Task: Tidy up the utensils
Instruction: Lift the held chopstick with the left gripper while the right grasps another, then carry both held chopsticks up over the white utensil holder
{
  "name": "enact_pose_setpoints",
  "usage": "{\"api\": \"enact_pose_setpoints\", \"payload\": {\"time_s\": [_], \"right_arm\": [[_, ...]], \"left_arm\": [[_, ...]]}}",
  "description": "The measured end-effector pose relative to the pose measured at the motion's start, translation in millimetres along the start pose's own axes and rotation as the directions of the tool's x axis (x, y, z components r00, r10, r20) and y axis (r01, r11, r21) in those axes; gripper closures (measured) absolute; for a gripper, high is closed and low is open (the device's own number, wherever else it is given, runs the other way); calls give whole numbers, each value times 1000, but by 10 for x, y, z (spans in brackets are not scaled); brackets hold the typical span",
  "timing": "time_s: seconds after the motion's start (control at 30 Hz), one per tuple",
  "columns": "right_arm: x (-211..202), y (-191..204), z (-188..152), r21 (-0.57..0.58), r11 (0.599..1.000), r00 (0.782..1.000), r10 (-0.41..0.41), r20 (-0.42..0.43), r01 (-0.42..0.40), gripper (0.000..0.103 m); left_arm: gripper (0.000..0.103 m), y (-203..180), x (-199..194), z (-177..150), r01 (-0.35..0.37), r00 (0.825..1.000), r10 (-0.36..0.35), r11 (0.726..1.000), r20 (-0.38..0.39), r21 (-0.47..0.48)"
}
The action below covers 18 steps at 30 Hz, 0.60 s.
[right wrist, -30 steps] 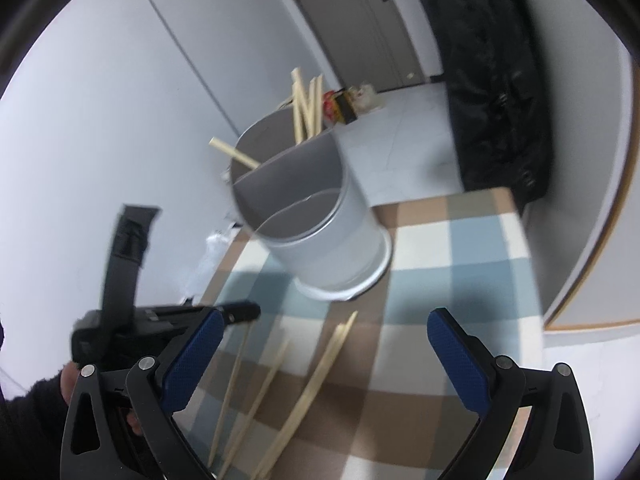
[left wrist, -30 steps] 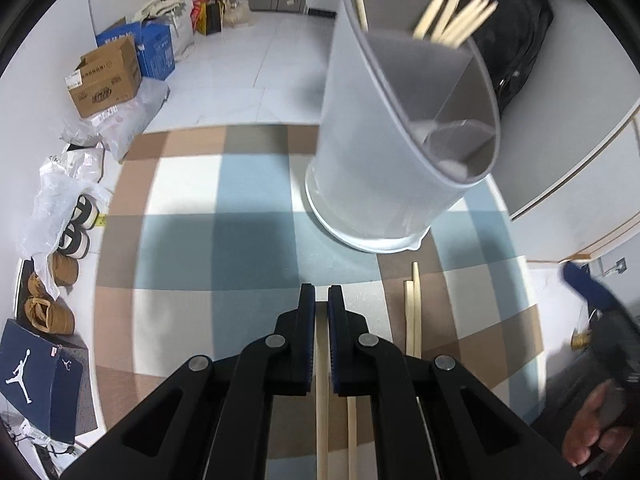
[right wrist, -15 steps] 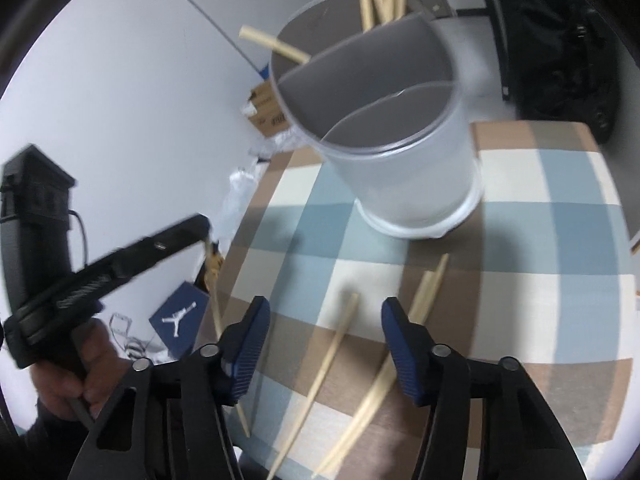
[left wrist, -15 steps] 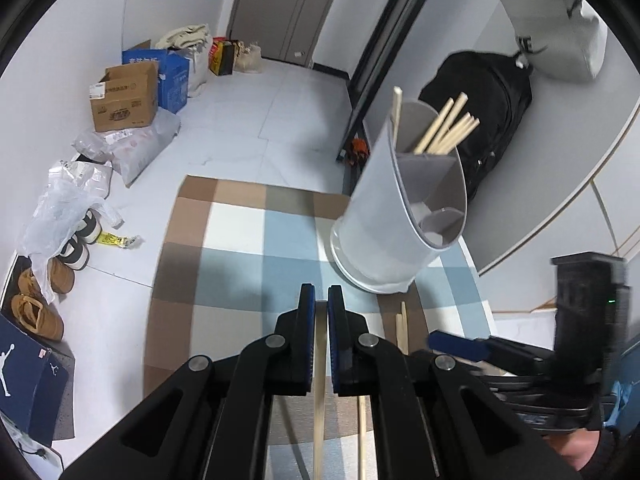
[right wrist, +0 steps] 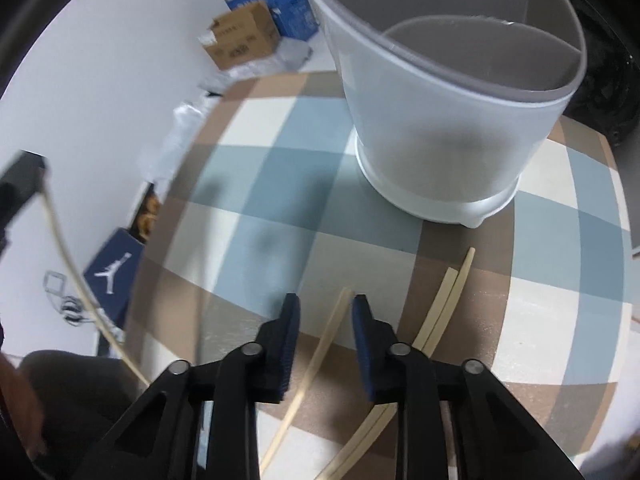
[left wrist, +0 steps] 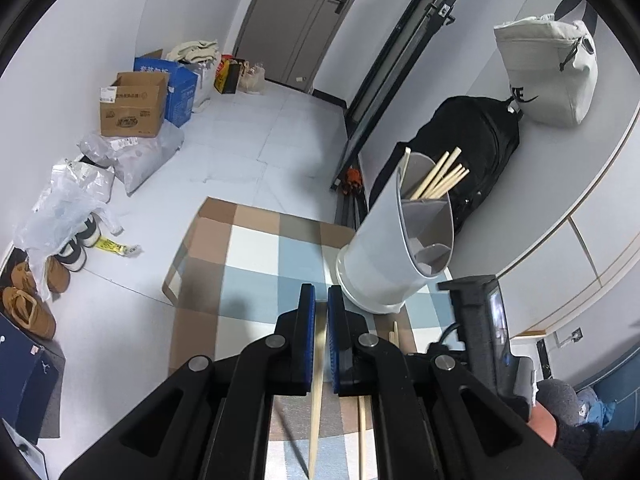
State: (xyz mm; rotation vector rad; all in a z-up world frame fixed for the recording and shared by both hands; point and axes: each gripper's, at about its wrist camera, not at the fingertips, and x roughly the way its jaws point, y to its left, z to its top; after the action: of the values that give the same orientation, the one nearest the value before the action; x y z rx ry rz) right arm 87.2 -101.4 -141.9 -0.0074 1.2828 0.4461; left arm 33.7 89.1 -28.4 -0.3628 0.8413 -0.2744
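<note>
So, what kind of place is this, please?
Probably a lived-in home, near an entrance: shoes and cardboard boxes along the wall, a backpack by a door, and a checked tablecloth.

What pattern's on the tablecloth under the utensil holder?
Checked tablecloth: blue, cream and brown squares. Clearest in the right wrist view, below the holder.
</note>
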Motion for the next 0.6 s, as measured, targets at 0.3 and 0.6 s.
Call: {"api": "enact_pose_setpoints", "payload": {"time_s": [0.3, 0.6], "right_arm": [[91, 82, -58, -44, 989, 990, -140, -7, 140, 94], [-97, -36, -107, 22, 995, 992, -103, 67, 101, 98]], "left_arm": [[101, 44, -88, -17, -2, 1000, 1, 1000, 20, 17], [101, 71, -150, -34, -2, 1000, 1, 1000, 31, 24]]}}
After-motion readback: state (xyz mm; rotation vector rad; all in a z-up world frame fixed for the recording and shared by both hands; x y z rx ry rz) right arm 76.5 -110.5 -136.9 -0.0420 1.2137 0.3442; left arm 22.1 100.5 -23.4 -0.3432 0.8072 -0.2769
